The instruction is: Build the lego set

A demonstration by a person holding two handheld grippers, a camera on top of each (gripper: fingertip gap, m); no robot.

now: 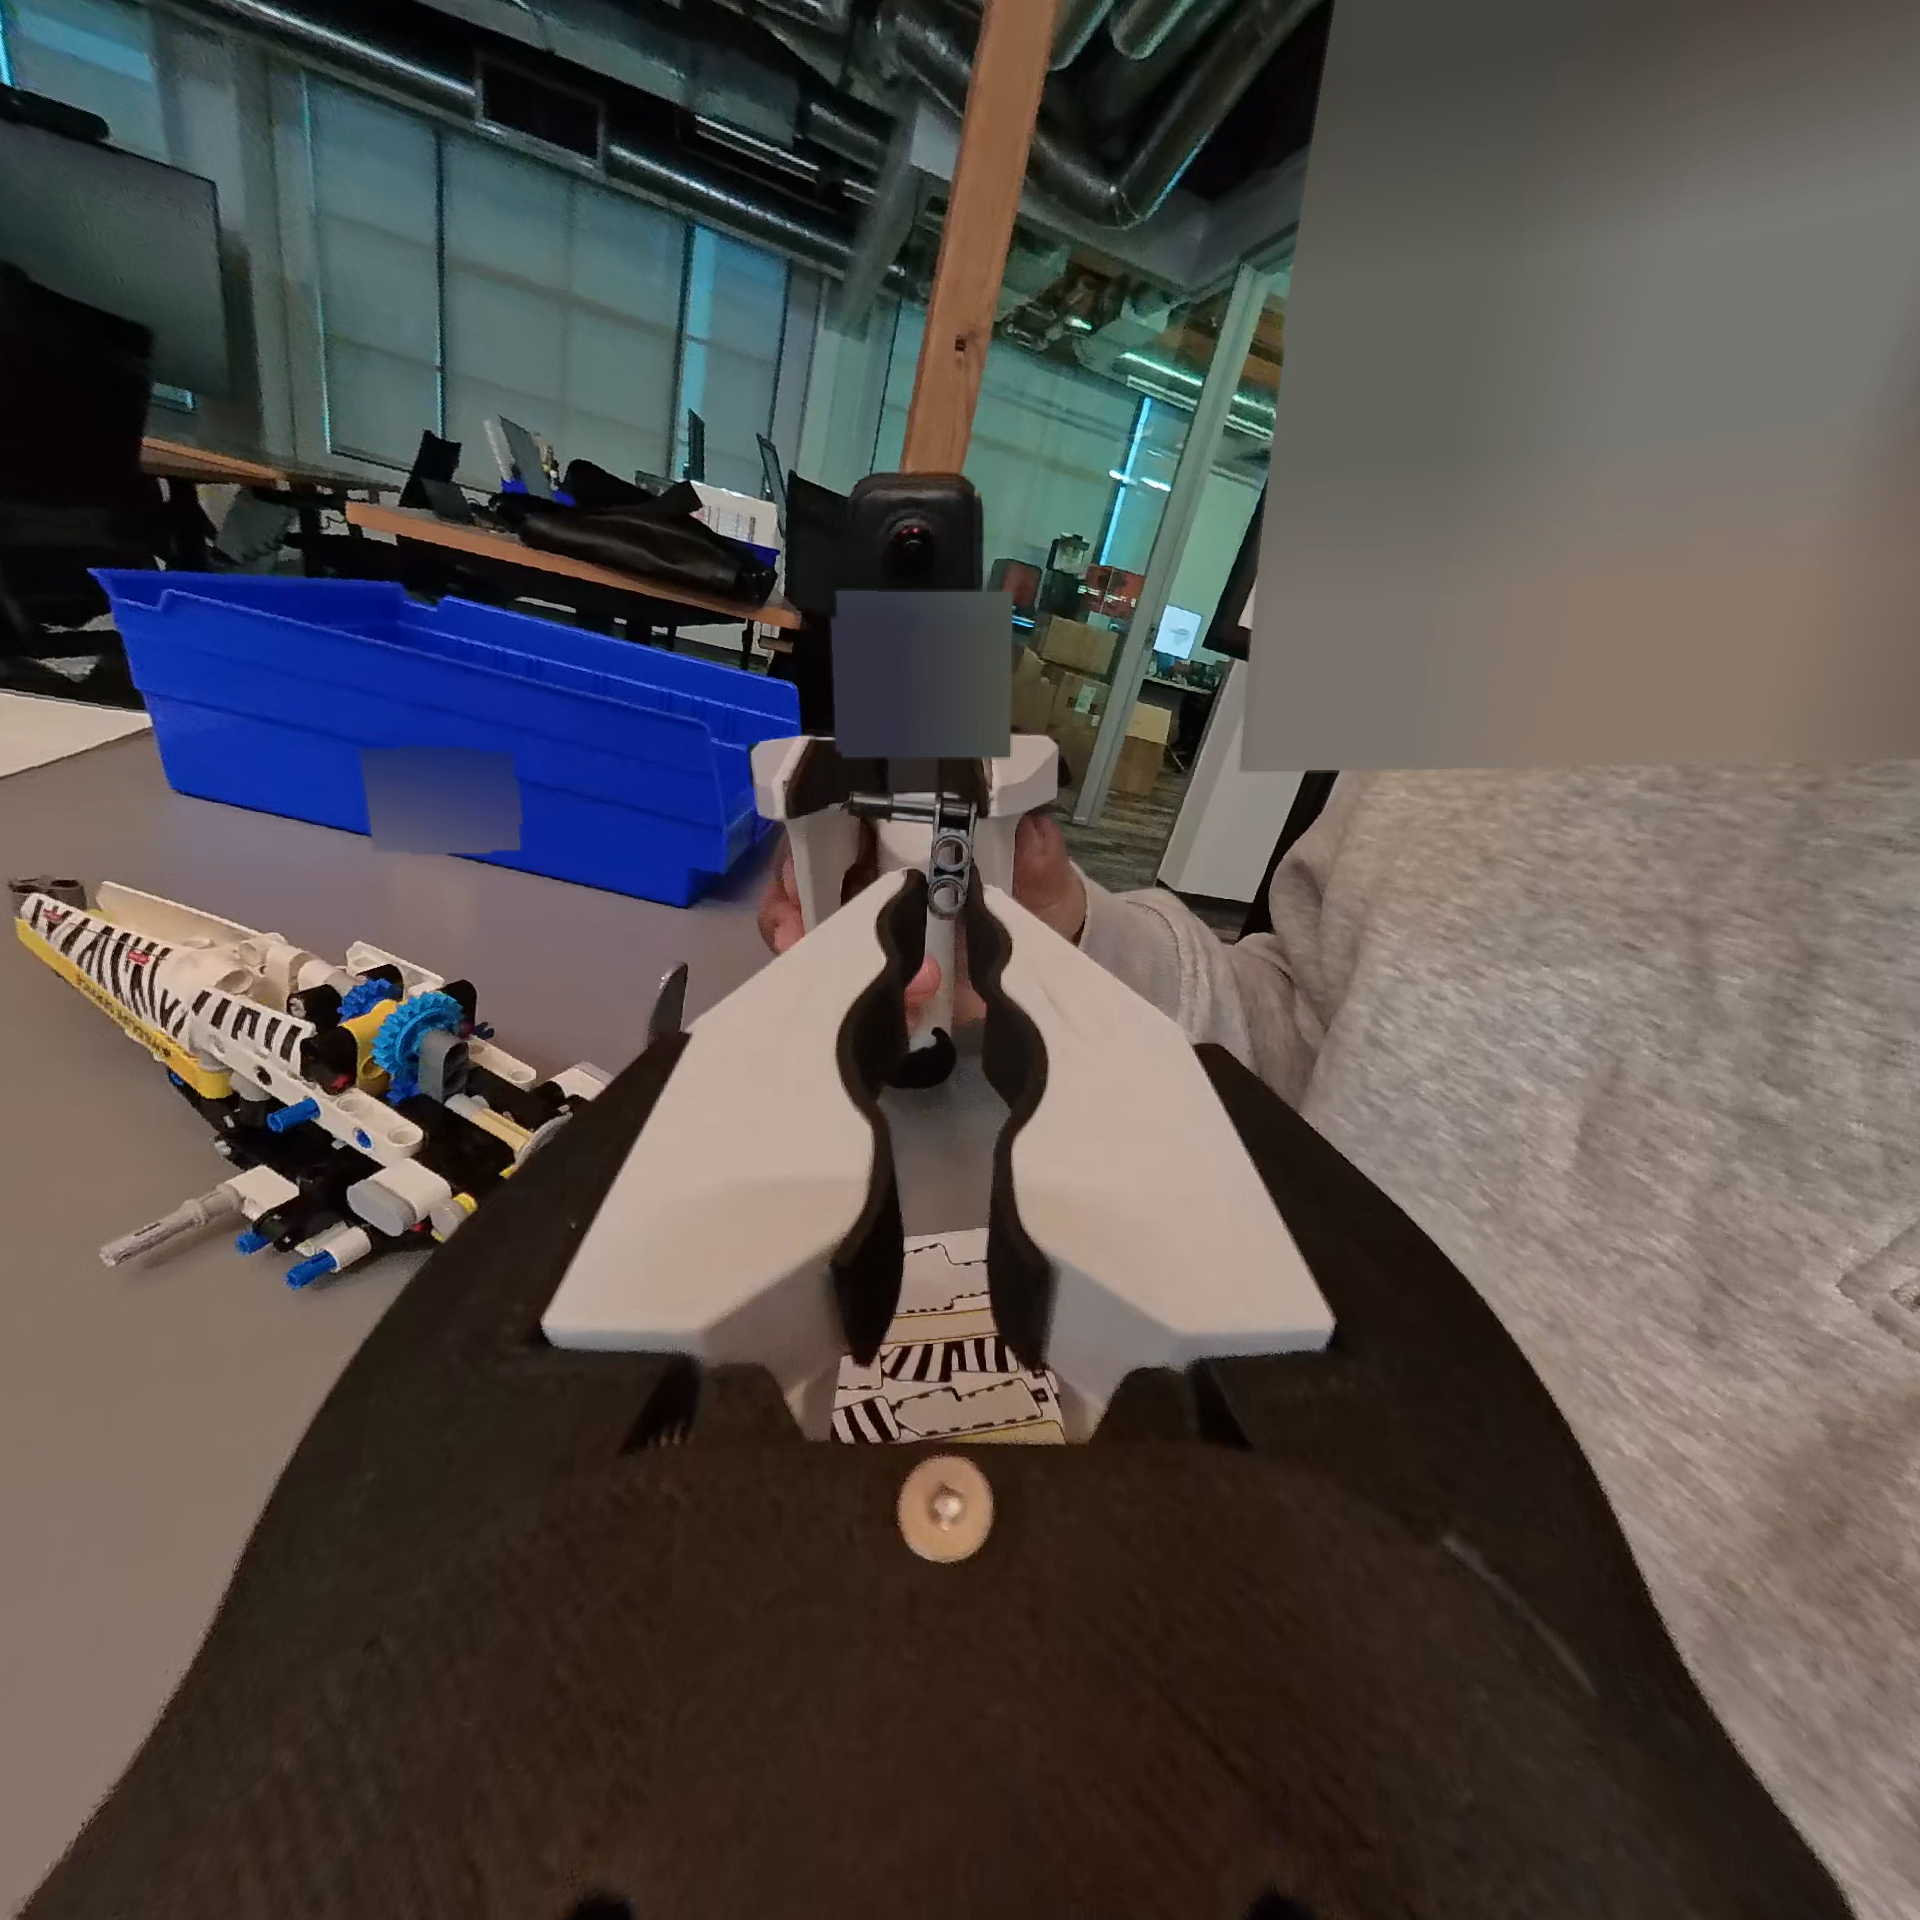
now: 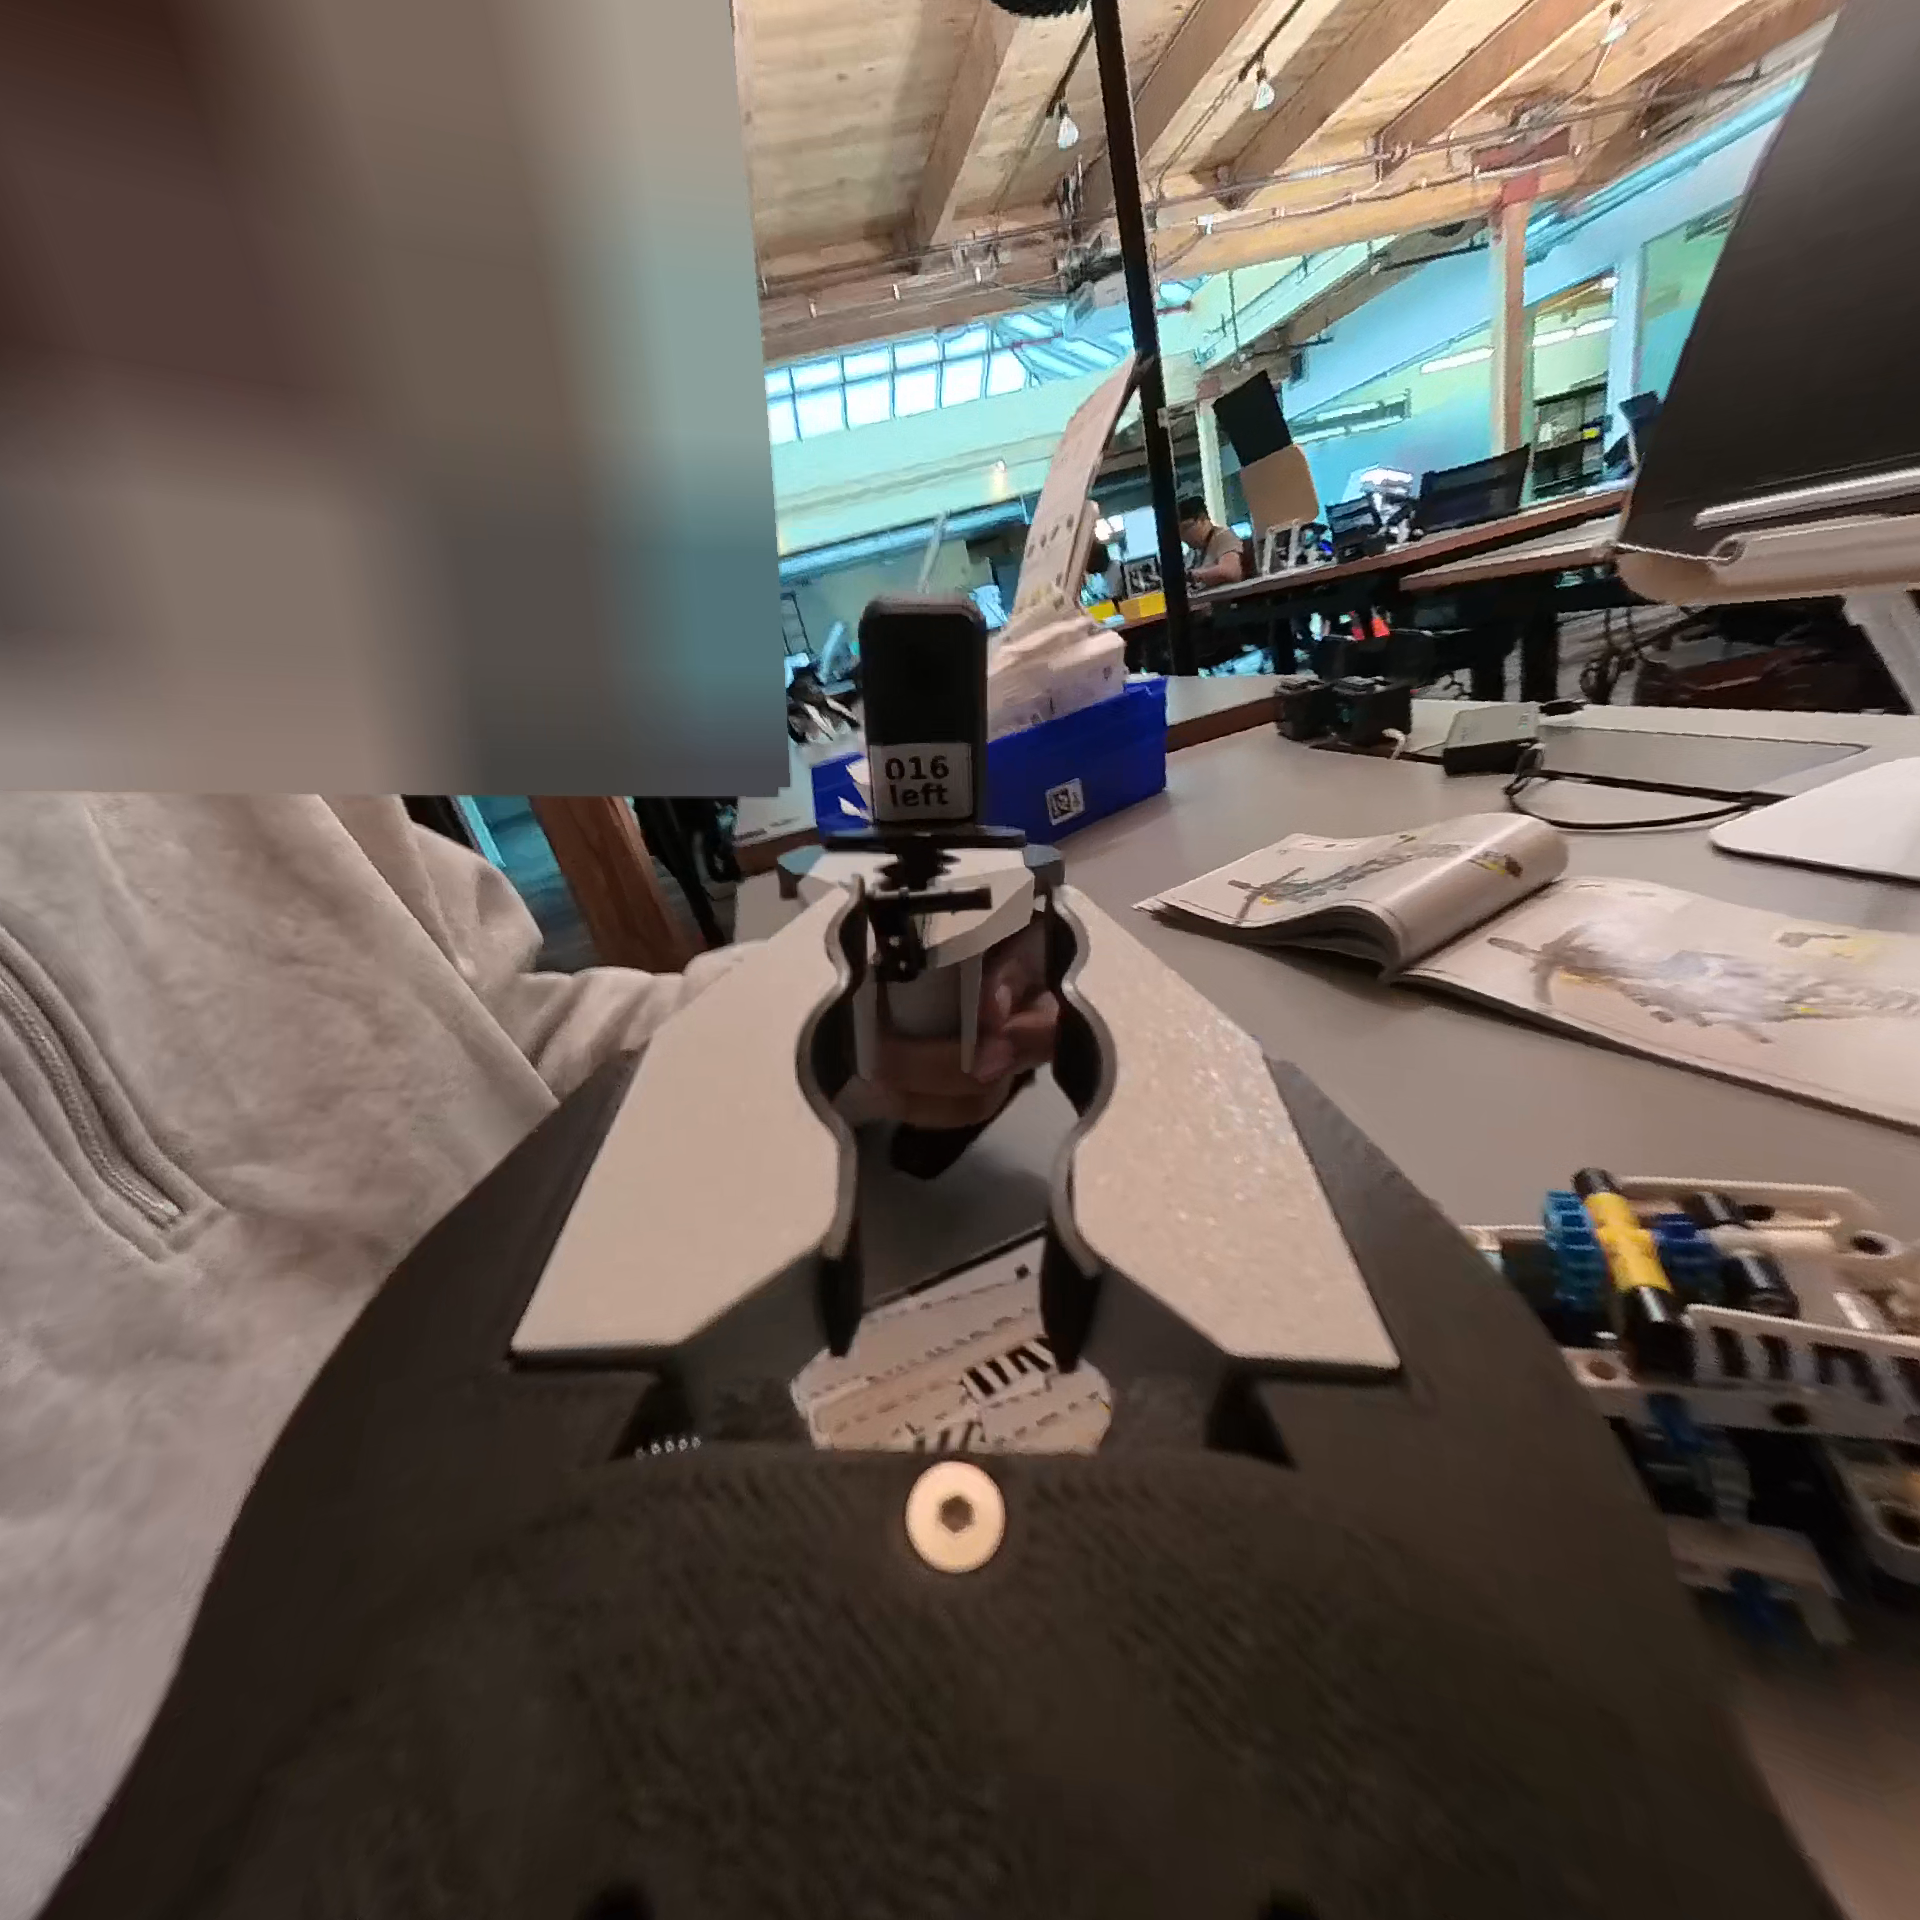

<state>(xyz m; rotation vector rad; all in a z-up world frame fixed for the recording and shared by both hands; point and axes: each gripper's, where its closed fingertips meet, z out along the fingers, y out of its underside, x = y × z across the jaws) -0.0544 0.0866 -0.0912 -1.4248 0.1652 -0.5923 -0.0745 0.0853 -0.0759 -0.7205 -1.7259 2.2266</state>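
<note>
Fingertips of your left gripper pinch the grey beam; right gripper seemingly grips its axle, so push in straight.

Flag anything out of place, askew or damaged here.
Nothing stands out: the lego model lies in one piece on the table, the instruction booklet lies open, and the left claw pinches a small grey liftarm upright.

— What is being shown around the workspace?
— An open-plan office is being lit through tall shaded windows. A grey table is being backed by long wooden desks.
— And overhead?
— Exposed ducts are being carried past a wooden post; timber ceiling beams are being lit by small lamps.
</note>
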